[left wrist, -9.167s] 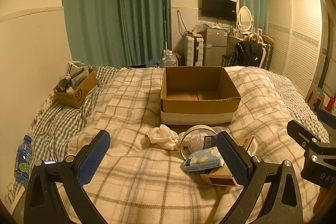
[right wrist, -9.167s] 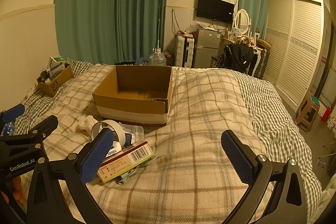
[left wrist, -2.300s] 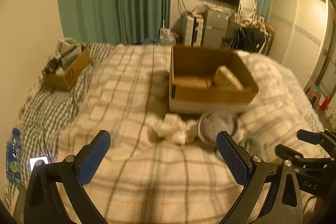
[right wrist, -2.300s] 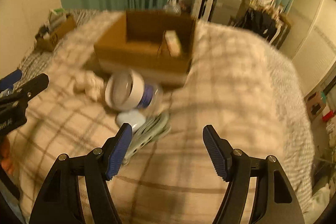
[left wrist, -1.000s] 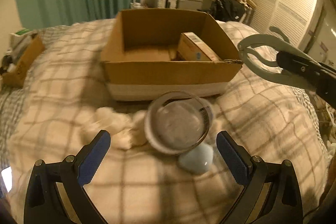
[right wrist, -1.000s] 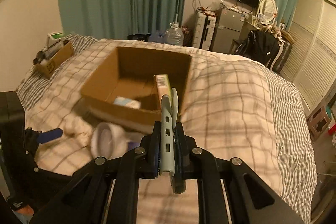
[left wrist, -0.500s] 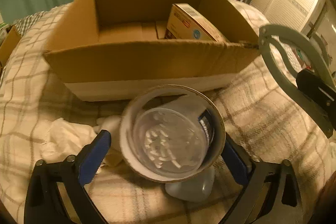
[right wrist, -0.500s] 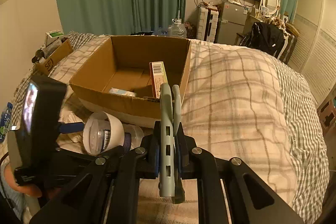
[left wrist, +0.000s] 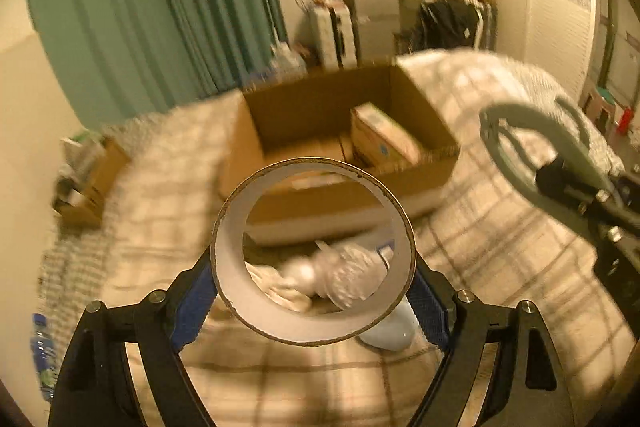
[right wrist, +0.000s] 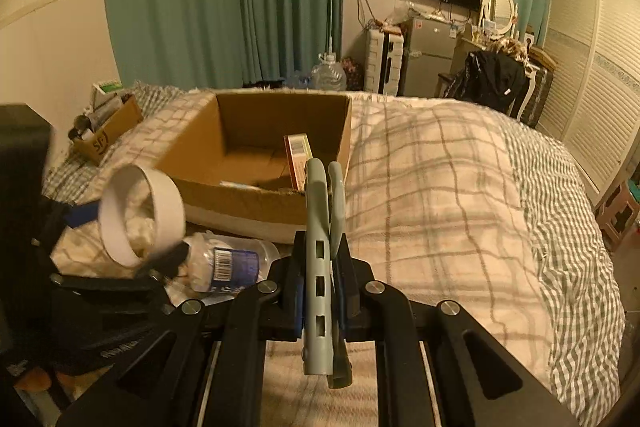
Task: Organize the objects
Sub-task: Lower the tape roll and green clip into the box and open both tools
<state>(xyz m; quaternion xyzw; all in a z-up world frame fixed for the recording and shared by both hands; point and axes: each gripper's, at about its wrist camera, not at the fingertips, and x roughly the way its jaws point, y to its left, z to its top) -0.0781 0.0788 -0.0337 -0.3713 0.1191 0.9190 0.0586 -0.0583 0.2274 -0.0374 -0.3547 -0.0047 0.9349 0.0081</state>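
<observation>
My left gripper (left wrist: 312, 279) is shut on a white tape roll (left wrist: 240, 291) and holds it above the bed, in front of the open cardboard box (left wrist: 416, 183). The roll also shows in the right wrist view (right wrist: 168, 207). My right gripper (right wrist: 322, 291) is shut on grey-green plastic hangers (right wrist: 318, 227), held to the right of the box (right wrist: 240, 199). A carton (right wrist: 298, 159) stands in the box. A clear plastic bottle (right wrist: 228, 263), crumpled tissue (left wrist: 280, 287) and a pale blue item (left wrist: 388, 331) lie on the plaid blanket before the box.
A small cardboard box with clutter (right wrist: 108, 131) sits at the bed's left edge. A water bottle (left wrist: 42, 359) lies at the far left. A fridge (right wrist: 424, 67), a suitcase and wardrobe doors (right wrist: 592, 99) stand beyond the bed.
My left gripper closed on the tape roll and lifted it off the blanket; the bottle that sat behind it stays on the bed. The right gripper with the hangers barely moved.
</observation>
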